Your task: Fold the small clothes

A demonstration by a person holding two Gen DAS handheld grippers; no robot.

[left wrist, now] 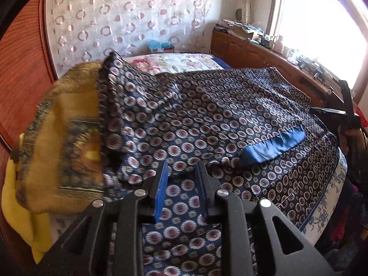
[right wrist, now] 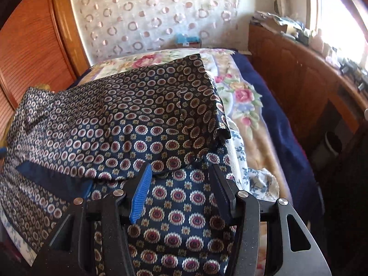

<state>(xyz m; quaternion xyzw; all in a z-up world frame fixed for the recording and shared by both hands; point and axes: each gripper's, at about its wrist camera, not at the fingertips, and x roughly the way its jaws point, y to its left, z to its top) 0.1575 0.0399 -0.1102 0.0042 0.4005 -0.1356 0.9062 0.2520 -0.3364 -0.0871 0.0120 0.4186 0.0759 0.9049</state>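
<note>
A bed (right wrist: 283, 124) fills the room's middle, spread with a floral blanket (right wrist: 243, 96) edged in dark blue. Behind it hangs a sheer white curtain (left wrist: 128, 16) patterned with pinkish rings. At left stands a reddish wooden slatted door (right wrist: 30, 43). Along the right runs a wooden headboard (left wrist: 260, 55) cluttered on top, under a window (left wrist: 322, 23) flooded with bright daylight.

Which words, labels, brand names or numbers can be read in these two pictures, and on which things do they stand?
None can be read.
Patterned garment: only printed medallions, no writing.
Blue box by the curtain: too small and blurred to read.
Items on the wooden ledge: too small, washed out by window light.
</note>
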